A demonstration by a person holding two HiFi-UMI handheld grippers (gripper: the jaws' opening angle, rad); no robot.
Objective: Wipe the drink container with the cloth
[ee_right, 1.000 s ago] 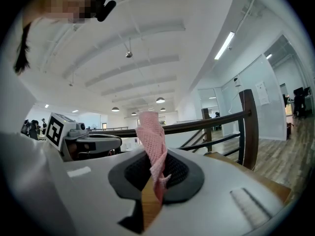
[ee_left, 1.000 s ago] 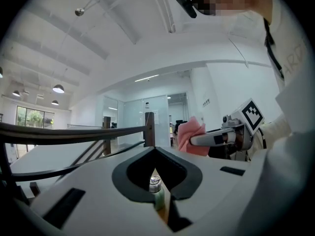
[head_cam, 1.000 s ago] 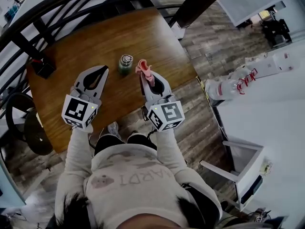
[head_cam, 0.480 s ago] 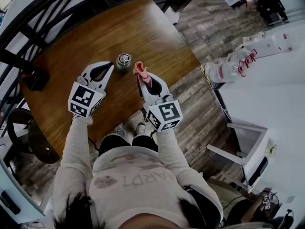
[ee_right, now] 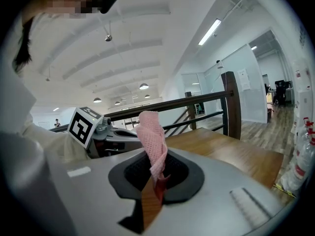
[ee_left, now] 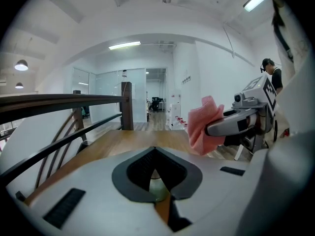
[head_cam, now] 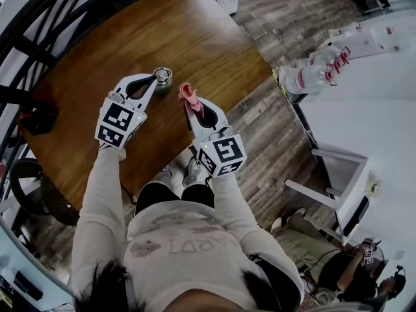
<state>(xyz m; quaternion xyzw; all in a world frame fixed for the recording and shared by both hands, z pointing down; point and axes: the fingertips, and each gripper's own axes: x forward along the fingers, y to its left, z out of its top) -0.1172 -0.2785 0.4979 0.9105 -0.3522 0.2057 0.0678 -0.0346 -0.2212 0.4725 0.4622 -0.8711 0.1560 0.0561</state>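
The bottle [head_cam: 162,75] stood upright on the brown table [head_cam: 195,31], well in from the edges. Nothing held it.

The left claw [head_cam: 153,78] hung over the table with its tip just beside the top of the bottle. From above I could not tell if they touched. Its two jaws were pressed together at the tips and had nothing between them. Only a thin slit showed lower down, and a bit of the green bottle peeked through it from below.

The right claw [head_cam: 190,104] was squeezed tight on the pink cloth [head_cam: 187,92]. The cloth stuck up out of the jaws like a little twisted flag. It was near the bottle but not on it, so I think no wiping had begun.

Here is what I think could go wrong. The bottle was tall, thin and free. A push from the cloth could tip it over, and then it could roll away across the table. The closed left claw could not grab the bottle until it opened, and its hard tip was so close that a small bump could knock the bottle down first. Also, the right claw seemed to pinch only the bottom of the cloth. A hard rub could bend the loose top away or pull the cloth out of the jaws.
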